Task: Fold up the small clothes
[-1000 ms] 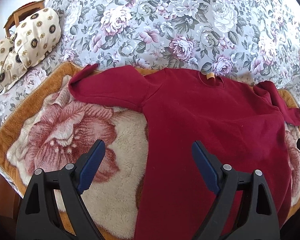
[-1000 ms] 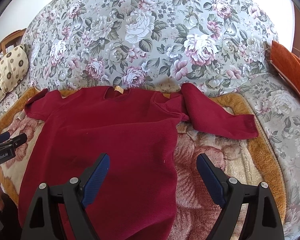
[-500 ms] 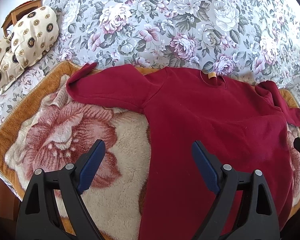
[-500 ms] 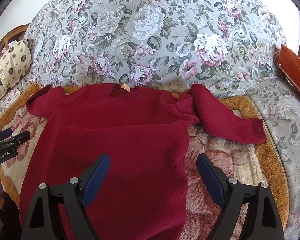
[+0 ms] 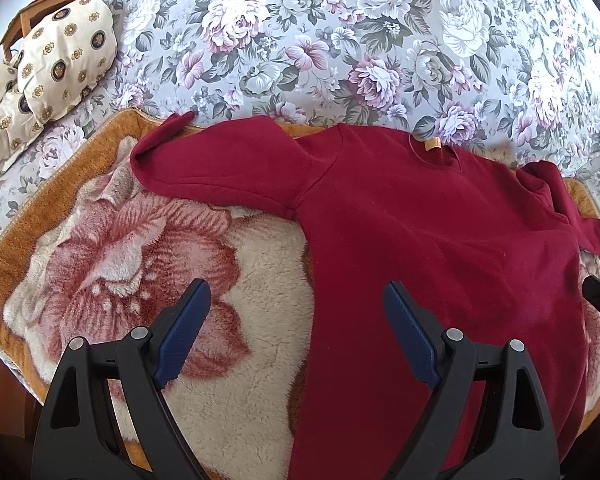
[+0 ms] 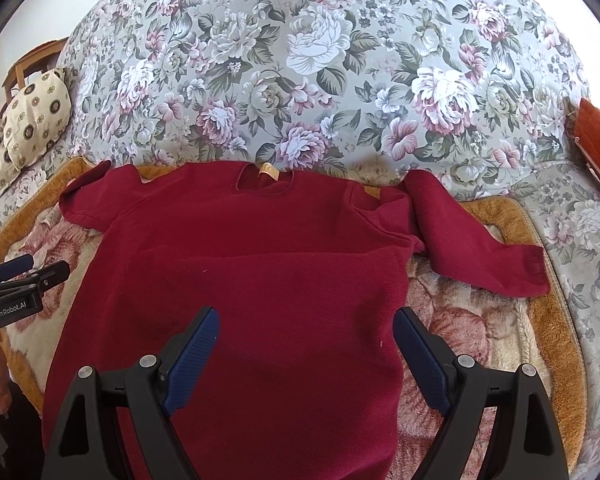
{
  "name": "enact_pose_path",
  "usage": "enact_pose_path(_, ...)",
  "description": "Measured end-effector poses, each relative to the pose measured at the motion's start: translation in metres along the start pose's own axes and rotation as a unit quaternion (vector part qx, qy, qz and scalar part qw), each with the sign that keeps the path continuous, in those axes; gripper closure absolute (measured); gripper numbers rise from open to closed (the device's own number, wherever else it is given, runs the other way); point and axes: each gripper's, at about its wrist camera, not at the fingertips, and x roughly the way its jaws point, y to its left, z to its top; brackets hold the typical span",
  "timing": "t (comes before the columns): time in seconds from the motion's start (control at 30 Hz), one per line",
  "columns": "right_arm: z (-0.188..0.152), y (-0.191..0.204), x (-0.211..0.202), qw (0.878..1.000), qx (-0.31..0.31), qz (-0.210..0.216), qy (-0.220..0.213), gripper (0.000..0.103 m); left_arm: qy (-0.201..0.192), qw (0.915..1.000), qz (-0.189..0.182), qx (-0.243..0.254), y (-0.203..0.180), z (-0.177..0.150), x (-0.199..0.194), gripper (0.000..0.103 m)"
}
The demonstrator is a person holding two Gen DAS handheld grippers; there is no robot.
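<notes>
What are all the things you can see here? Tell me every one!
sweater: one, dark red, spread flat on the blanket, both sleeves out to the sides
neck label: one, tan, inside the sweater's collar
blanket: one, fluffy cream with pink flowers and an orange border, under the sweater
bedspread: one, grey with flowers, behind the blanket
pillows: two, cream with round gold patterns, far left
orange cushion: one, right edge
left gripper: one, black with blue pads, open
right gripper: one, black with blue pads, open
</notes>
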Motion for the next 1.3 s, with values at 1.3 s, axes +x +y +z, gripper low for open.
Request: enact_pose_path(1.3, 0.046, 0.117, 0.092, 0.993, -0.083, 0.067, 0.052, 0.016, 0.019, 0.9861, 0.075, -0.147, 0.171, 0.081, 0.073, 0.015)
